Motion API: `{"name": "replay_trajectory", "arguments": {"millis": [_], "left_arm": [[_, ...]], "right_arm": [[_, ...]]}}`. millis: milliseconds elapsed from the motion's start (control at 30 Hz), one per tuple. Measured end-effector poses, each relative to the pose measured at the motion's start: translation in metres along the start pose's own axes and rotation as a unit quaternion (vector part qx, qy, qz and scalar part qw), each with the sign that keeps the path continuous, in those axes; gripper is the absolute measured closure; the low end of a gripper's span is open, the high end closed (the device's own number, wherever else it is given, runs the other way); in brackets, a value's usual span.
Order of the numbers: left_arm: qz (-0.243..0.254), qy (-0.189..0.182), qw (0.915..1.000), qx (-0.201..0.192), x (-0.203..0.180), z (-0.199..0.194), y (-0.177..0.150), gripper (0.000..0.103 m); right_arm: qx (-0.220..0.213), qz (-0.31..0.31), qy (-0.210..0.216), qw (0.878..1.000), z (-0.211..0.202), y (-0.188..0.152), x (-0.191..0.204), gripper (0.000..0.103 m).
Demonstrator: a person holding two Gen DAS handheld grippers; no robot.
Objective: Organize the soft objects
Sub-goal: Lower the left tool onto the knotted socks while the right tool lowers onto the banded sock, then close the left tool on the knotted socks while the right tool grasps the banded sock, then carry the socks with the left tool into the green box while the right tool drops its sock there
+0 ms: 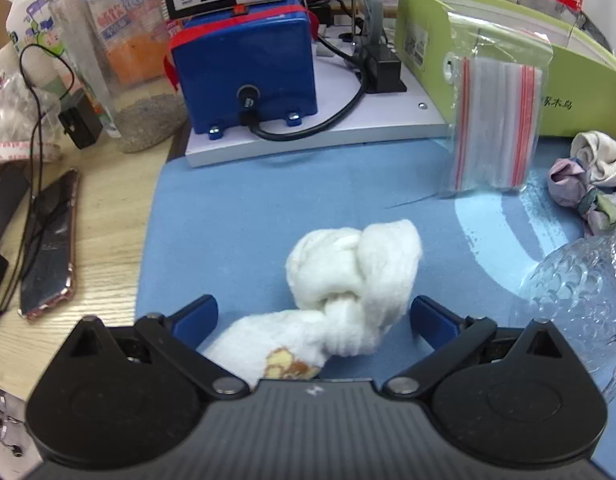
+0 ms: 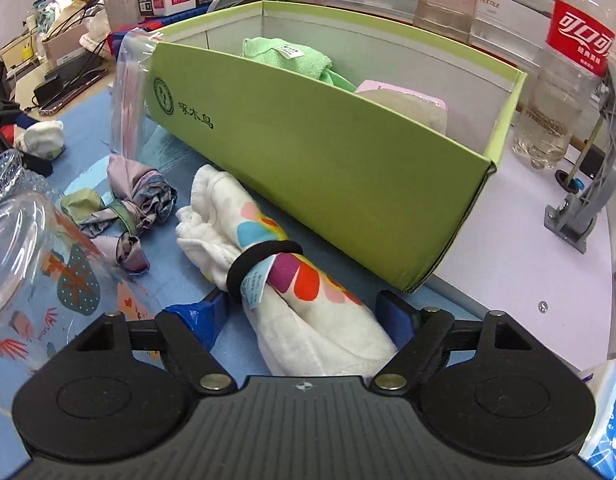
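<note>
A knotted white fluffy cloth [image 1: 348, 276] lies on the blue mat [image 1: 244, 208]. My left gripper [image 1: 314, 312] is open, its blue fingers either side of the cloth's near end. A white towel with coloured dots [image 2: 284, 276], bound by a black band, lies beside the green box [image 2: 332, 148]. My right gripper [image 2: 304, 312] is open around the towel's near end. The box holds a green cloth [image 2: 292, 60] and a pink one [image 2: 400, 94]. A knotted purple-grey cloth [image 2: 136, 208] lies to the left; it also shows in the left wrist view [image 1: 580, 192].
A blue machine [image 1: 248, 68] on a white base, a clear jar [image 1: 116, 60] and a phone [image 1: 48, 244] stand left and behind. A pack of zip bags [image 1: 492, 120] leans on the box. Glassware [image 2: 24, 248] sits at the left; a cola bottle [image 2: 564, 64] stands at the right.
</note>
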State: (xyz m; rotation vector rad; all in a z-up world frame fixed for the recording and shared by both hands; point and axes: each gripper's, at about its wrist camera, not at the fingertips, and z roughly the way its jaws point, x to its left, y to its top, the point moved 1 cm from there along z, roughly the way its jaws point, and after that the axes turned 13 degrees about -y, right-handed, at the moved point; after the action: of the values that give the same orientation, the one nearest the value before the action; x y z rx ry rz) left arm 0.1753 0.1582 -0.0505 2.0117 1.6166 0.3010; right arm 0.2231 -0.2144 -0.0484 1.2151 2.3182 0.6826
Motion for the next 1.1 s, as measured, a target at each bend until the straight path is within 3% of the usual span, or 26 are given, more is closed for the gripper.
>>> {"name": "replay_trajectory", "arguments": {"millis": [433,633,700,733,800,900,1100], "left_arm": [[-0.001,-0.016,0.9993,-0.033,0.002,-0.001,-0.008,0.001],[-0.002,-0.016,0.9994,-0.032,0.002,-0.001,-0.008,0.001],[-0.005,-0.018,0.9992,-0.036,0.001,-0.003,-0.009,0.014],[-0.006,-0.019,0.9990,-0.041,0.001,-0.006,-0.010,0.022],[-0.011,-0.020,0.9988,-0.043,0.000,-0.014,-0.010,0.056],[-0.029,-0.009,0.9990,-0.034,0.002,-0.018,-0.010,0.057],[-0.042,-0.018,0.9975,-0.053,0.001,-0.044,-0.008,0.057]], "right_arm": [[-0.015,0.030,-0.025,0.999,-0.007,-0.015,0.001,0.028],[-0.013,0.031,-0.023,0.999,-0.006,-0.012,0.001,0.030],[-0.012,0.030,-0.023,0.999,-0.007,-0.009,0.003,0.037],[-0.015,0.031,-0.023,0.999,-0.008,-0.009,0.004,0.051],[-0.022,0.043,-0.026,0.999,-0.011,-0.009,0.004,0.076],[-0.020,0.053,-0.031,0.998,-0.016,-0.013,0.004,0.088],[-0.029,0.087,-0.050,0.995,-0.048,-0.030,-0.002,0.091]]}}
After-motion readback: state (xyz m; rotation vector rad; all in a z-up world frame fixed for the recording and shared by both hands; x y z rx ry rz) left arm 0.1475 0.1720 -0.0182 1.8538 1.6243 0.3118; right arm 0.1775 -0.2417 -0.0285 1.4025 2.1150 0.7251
